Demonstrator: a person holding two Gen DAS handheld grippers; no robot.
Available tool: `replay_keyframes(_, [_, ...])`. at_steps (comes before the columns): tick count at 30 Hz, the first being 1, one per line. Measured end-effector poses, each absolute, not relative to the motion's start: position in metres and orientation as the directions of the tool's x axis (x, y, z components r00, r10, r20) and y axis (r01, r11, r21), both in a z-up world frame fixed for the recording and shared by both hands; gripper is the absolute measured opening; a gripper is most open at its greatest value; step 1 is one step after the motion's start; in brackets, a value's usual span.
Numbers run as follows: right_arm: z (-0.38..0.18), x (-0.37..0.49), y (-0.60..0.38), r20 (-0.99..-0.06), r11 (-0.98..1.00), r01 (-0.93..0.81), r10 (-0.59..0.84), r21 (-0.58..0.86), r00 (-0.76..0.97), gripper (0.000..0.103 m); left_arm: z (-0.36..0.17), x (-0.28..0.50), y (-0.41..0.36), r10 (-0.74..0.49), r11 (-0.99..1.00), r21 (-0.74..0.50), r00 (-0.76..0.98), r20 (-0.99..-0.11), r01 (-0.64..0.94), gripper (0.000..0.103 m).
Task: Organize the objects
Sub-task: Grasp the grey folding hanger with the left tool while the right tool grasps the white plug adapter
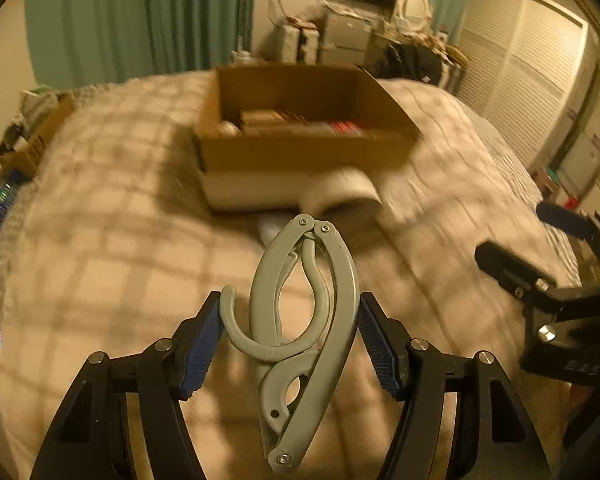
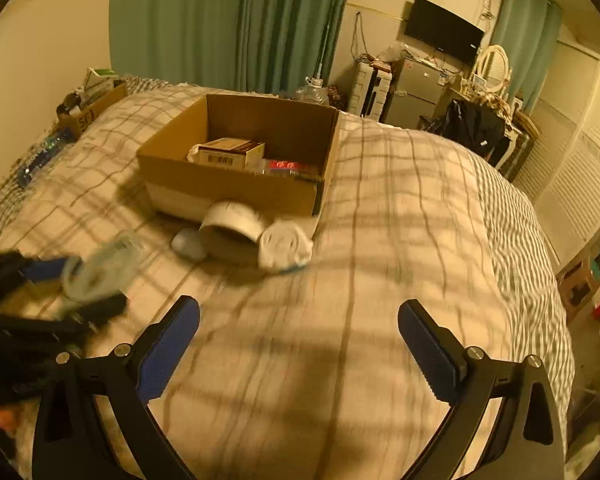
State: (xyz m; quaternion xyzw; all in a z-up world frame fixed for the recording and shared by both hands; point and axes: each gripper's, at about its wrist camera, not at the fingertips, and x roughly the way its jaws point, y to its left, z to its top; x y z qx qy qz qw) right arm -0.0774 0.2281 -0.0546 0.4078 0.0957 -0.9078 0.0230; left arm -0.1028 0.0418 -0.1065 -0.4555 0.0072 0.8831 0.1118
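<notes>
Grippers tilted downward over the plaid bed [image 2: 380,240], short of the cardboard box [image 2: 236,184]: left gripper [image 1: 290,336] clasped the folded grey hanger [image 1: 304,320]; right gripper [image 2: 300,344] gaped wide, empty

Box [image 2: 236,192] front blocked (white clutter [image 2: 256,236])

Plaid-covered bed [image 2: 400,208] carries a cardboard box [image 2: 228,188], white items.
</notes>
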Motion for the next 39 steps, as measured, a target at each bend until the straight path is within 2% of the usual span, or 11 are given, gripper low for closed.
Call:
replay_keyframes(9, [-0.095,-0.161,0.219,-0.843,-0.959,0.228,0.018,-0.166,-0.537,0.100,-0.099,-0.163,0.030,0.131,-0.987,-0.051,-0.588,-0.799,-0.151,0.068])
replay_keyframes(16, [-0.129,-0.201,0.205,-0.897,-0.935,0.311,0.017,-0.170,-0.441,0.099,-0.131,-0.182,0.032,0.108,-0.990,-0.043,-0.535,-0.838,-0.134,0.068])
replay_keyframes(17, [-0.134,-0.203,0.203,-0.905,-0.933,0.319,0.017,-0.168,-0.426,0.095,-0.134,-0.183,0.031,0.112,-0.990,-0.047,-0.531,-0.840,-0.134,0.068])
replay_keyframes(18, [-0.140,-0.204,0.201,-0.911,-0.930,0.326,0.019,-0.167,-0.411,0.083,-0.135,-0.182,0.030,0.114,-0.990,-0.049,-0.531,-0.840,-0.135,0.068])
replay_keyframes(21, [-0.146,-0.202,0.201,-0.915,-0.928,0.326,0.038,-0.182,-0.401,0.059,-0.134,-0.180,0.031,0.117,-0.989,-0.053,-0.531,-0.839,-0.135,0.068])
replay_keyframes(23, [-0.141,-0.198,0.204,-0.907,-0.931,0.314,0.038,-0.185,-0.419,0.052,-0.132,-0.177,0.031,0.115,-0.990,-0.052,-0.535,-0.837,-0.131,0.068])
replay_keyframes(39, [-0.045,-0.117,0.209,-0.790,-0.951,0.253,-0.015,-0.179,-0.612,0.052,-0.072,-0.133,0.022,0.166,-0.986,-0.107,-0.619,-0.768,-0.131,0.068])
